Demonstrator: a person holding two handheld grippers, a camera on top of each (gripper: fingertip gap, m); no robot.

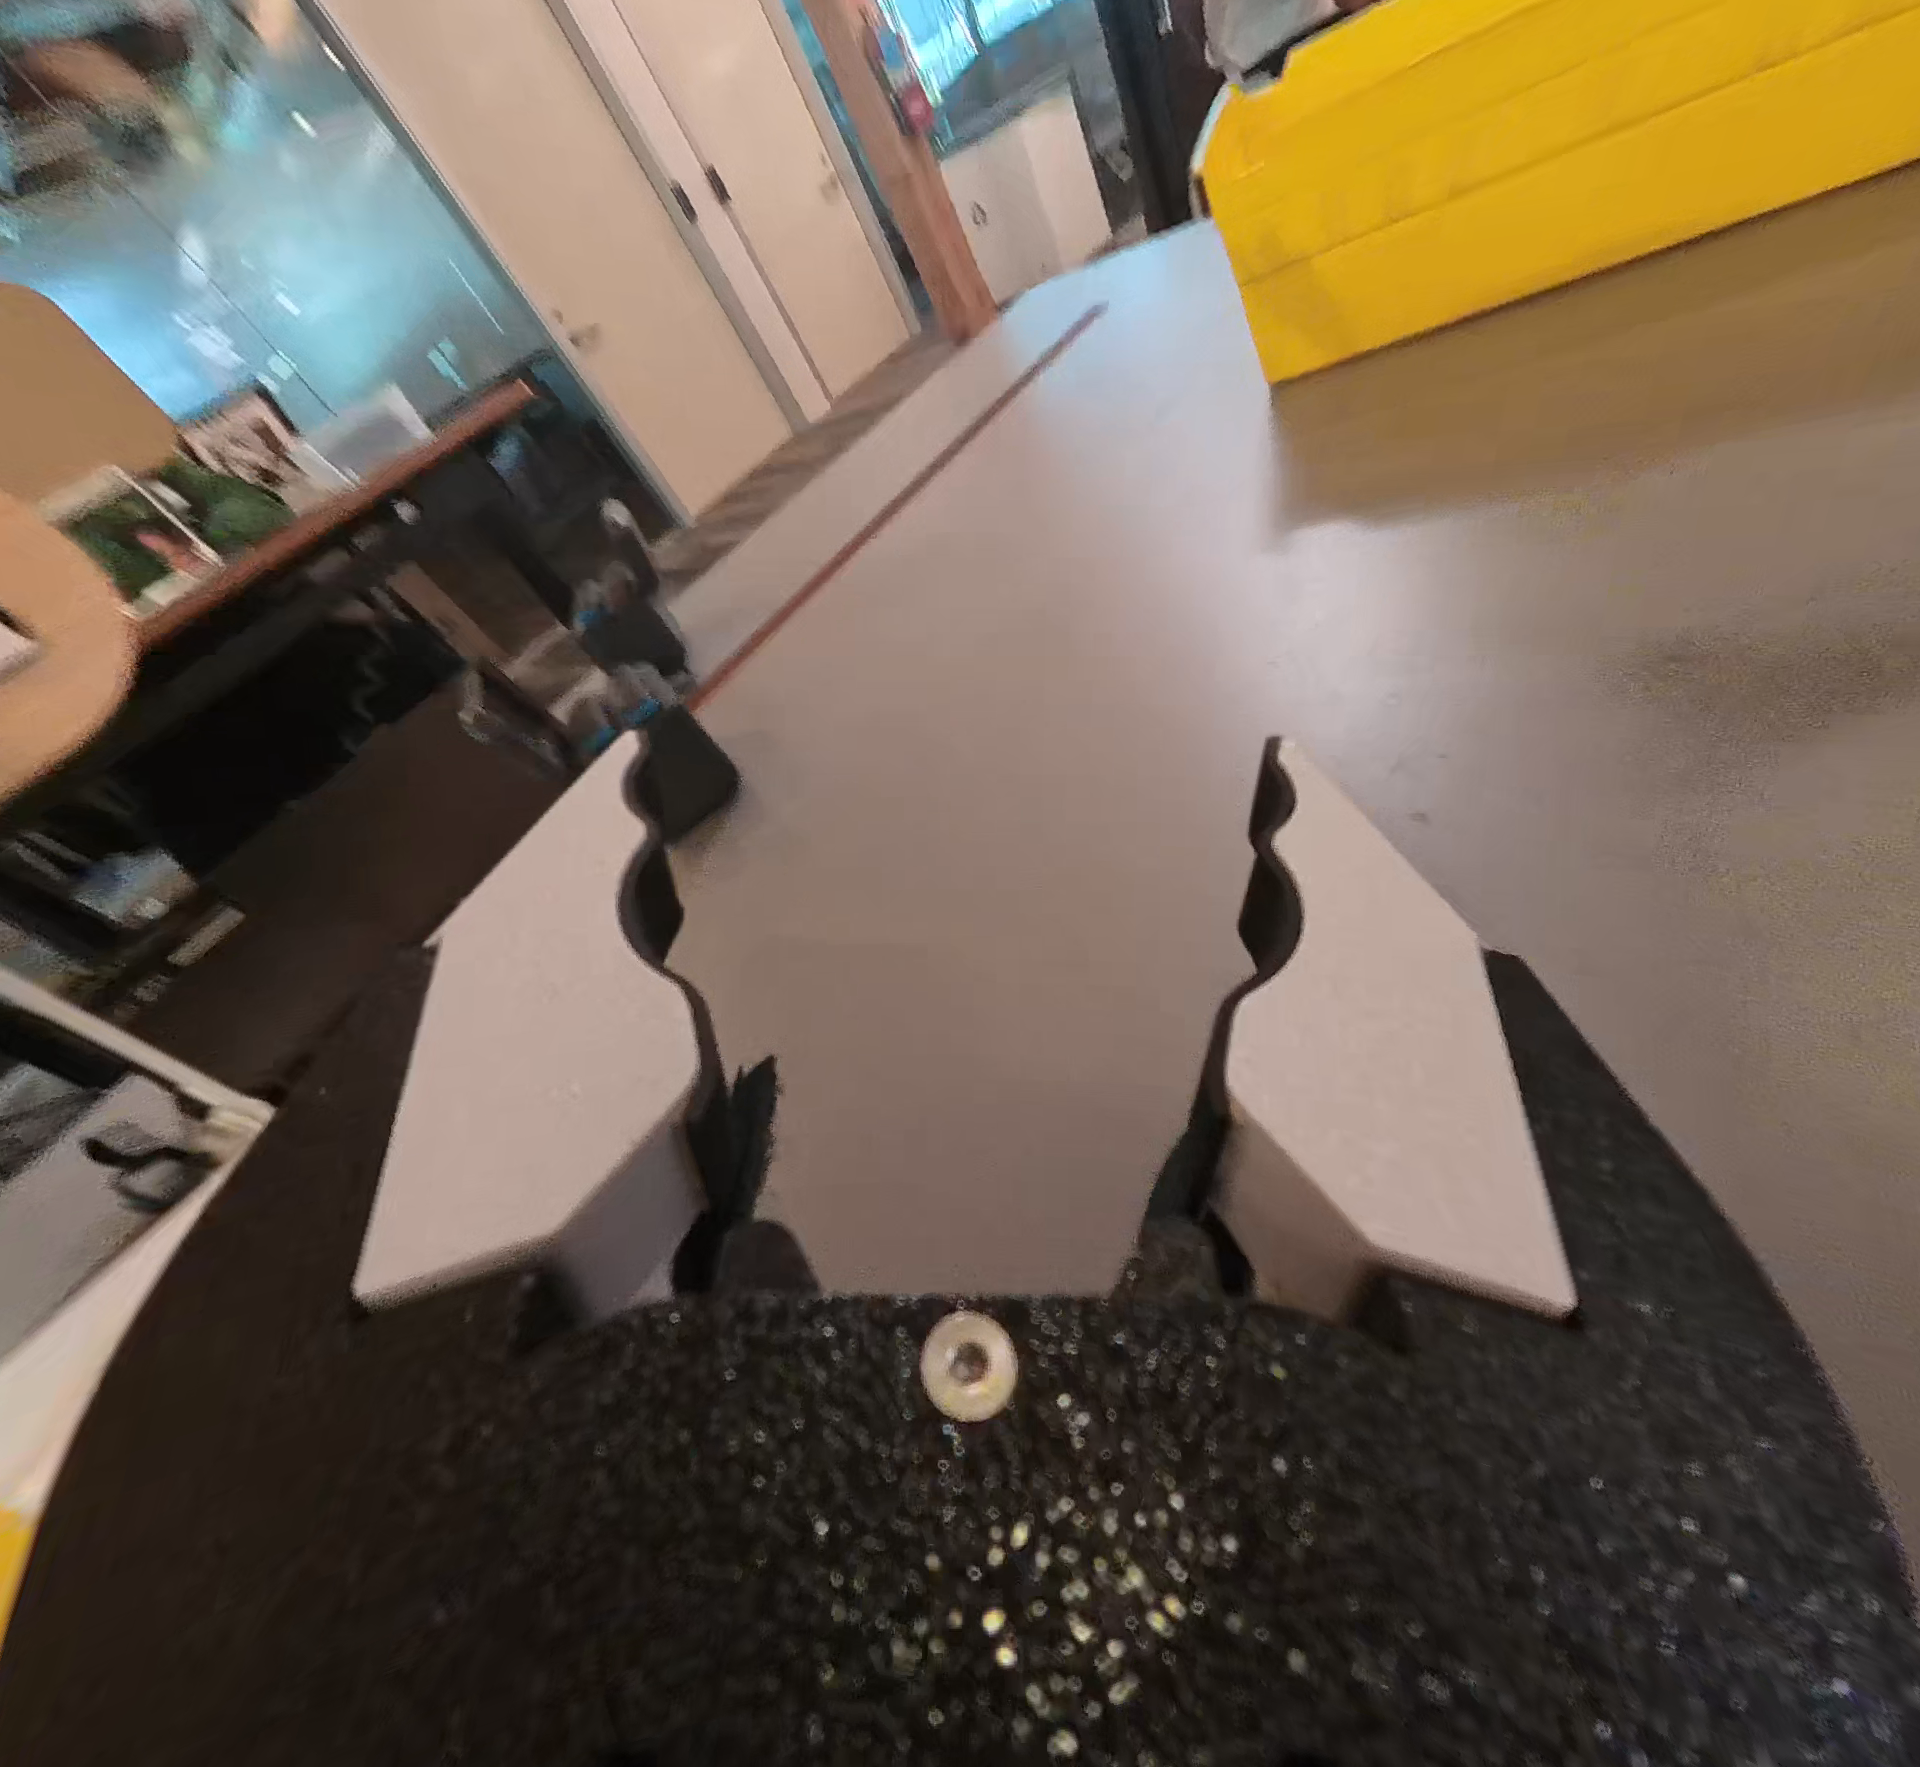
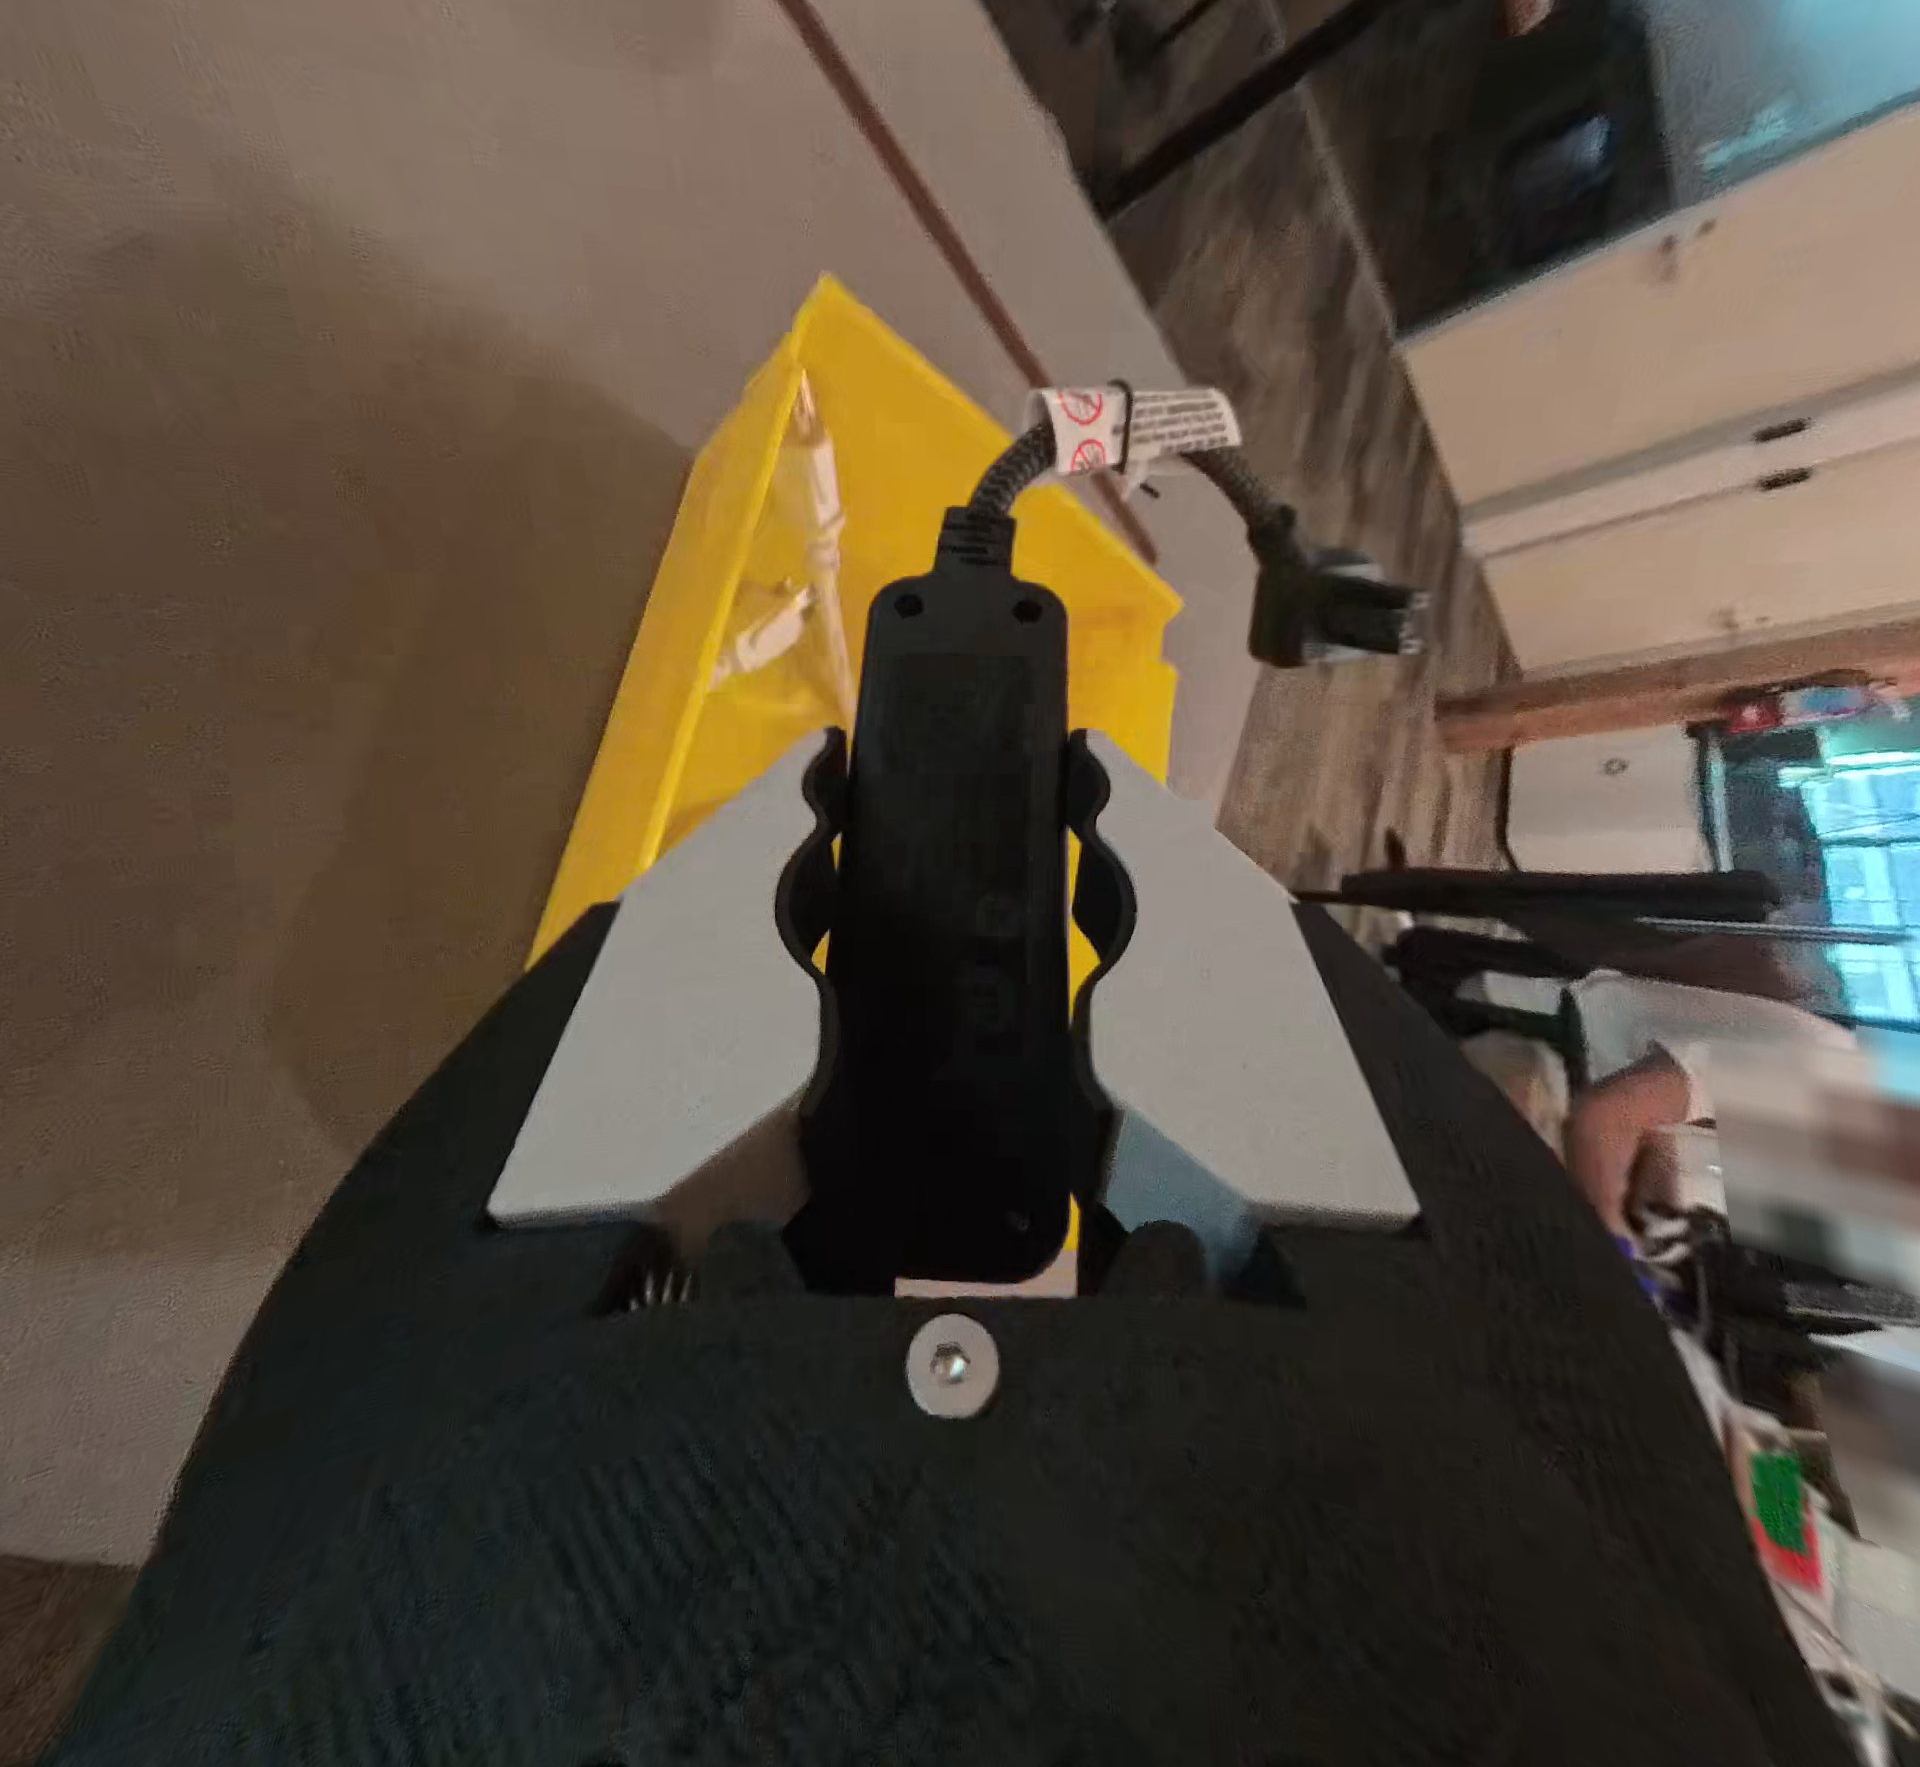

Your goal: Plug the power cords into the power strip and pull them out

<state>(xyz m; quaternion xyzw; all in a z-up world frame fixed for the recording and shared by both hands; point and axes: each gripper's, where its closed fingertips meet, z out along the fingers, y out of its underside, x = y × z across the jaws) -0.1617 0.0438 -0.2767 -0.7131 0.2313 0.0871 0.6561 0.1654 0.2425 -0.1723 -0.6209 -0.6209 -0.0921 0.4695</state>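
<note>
— Where does the task's thing sit? We see the black, oblong plastic power strip (image 2: 961, 938) at the centre of the right wrist view, clamped lengthwise between the two grey fingers of the right gripper (image 2: 956, 751), raised off the beige tabletop (image 2: 260, 367). Its short braided black cord (image 2: 1226, 481) arcs to the upper right, wearing a white paper tag (image 2: 1132, 431) and ending in a flat black wall plug (image 2: 1320, 611) that hangs free.

— And the cords to be plugged in? We make out white cables with pale plugs (image 2: 810, 554) lying in the yellow plastic bin (image 2: 935, 470), behind the strip at mid-frame. In the left wrist view the same yellow plastic bin (image 1: 1558, 159) fills the upper right, and the left gripper (image 1: 961, 761) stands spread wide with nothing between its fingers, low over the tabletop (image 1: 987, 678).

— How will the strip handle? We judge it rigid and light, its smooth shell liable to slide if squeezed only at a corner; the scalloped pads bite its long sides, which looks the soundest hold. The dangling cord is limp and may swing and tug.

— And the white cables? Soft along their length, stiff only at the plug, we reckon; the plug body is the place to take hold, so the prongs can be steered. Which face of the strip carries the sockets we cannot tell; the frame is blurred.
</note>
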